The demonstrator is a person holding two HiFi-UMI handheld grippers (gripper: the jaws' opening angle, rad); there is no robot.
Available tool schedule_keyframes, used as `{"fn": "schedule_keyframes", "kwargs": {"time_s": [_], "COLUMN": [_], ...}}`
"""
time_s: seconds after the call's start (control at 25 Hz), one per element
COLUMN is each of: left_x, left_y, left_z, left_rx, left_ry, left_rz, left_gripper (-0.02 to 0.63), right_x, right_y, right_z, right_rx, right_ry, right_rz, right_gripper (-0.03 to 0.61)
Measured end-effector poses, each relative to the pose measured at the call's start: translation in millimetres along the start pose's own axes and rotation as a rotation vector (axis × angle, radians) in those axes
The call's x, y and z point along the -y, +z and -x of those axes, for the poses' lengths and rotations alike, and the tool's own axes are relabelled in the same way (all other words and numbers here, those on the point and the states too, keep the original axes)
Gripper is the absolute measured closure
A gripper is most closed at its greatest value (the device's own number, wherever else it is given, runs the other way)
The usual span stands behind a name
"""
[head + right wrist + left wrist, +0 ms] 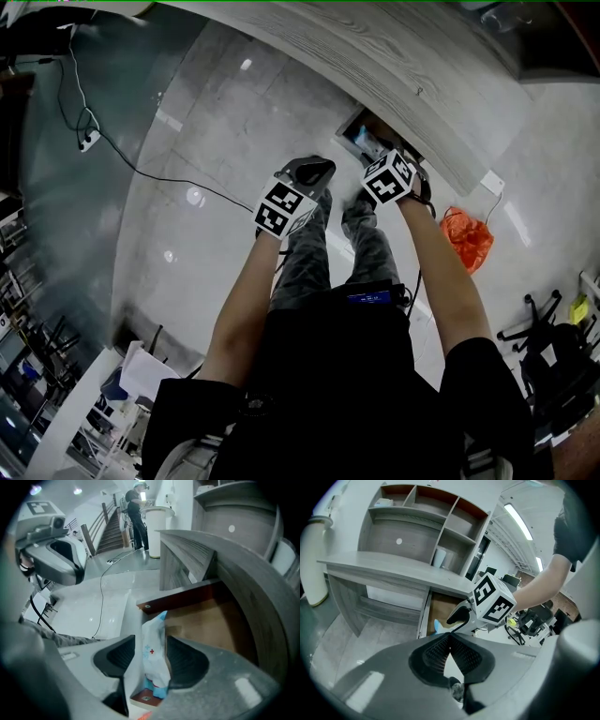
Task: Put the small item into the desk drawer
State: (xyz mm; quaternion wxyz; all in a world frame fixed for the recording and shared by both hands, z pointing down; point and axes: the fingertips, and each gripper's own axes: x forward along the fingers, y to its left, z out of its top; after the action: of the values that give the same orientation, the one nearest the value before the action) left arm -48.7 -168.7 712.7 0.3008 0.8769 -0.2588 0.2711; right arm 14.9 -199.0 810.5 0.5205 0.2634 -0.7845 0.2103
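Observation:
The desk drawer (359, 128) stands pulled open under the grey desk top (422, 66). In the right gripper view the small item, a white and blue packet (153, 653) with a red cross, stands upright against the drawer's near rim, over the brown drawer floor (206, 625). My right gripper (151, 658) is open around it, with a gap showing at the left pad (117, 656). My left gripper (450, 639) is shut and empty; it hovers beside the right gripper (461, 616), short of the drawer (440, 609).
An orange bag (467, 236) lies on the floor right of the drawer. A cable (122, 155) and power strip (89, 141) cross the floor at left. A shelf unit (426, 517) sits on the desk. A person (136, 513) stands far off.

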Motion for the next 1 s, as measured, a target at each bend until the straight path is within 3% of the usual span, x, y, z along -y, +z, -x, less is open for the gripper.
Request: {"fn": "schedule_keyframes", "kwargs": {"time_s": [0.32,0.44,0.64,1.0], "left_x": [5.1,10.3,19.4,32.5], "left_y": [14.1,18.8,32.1,56.3], "left_z": [10.3,13.6,19.1,31.0], "left_rx": [0.017,0.02,0.028,0.039], "left_ry": [0.003,-0.002,-0.01,-0.018], "left_rz": [-0.021,-0.031,-0.053,-0.081], "left_gripper": [0.612,0.612,0.612,0.612], "right_x": [-6.8,-10.6,-10.5,-3.7], "right_y": [7.9,13.5,23.0,24.5], "right_z": [29.5,47.0,79.2,131.6], "right_rx": [0.044,0.078,0.133,0.197], "right_ry": [-0.026,-0.024,-0.05,-0.067], "right_rz": [-0.012,-0.015,-0.015,-0.073], "right_gripper": [0.375,0.408,0.524,0.575]}}
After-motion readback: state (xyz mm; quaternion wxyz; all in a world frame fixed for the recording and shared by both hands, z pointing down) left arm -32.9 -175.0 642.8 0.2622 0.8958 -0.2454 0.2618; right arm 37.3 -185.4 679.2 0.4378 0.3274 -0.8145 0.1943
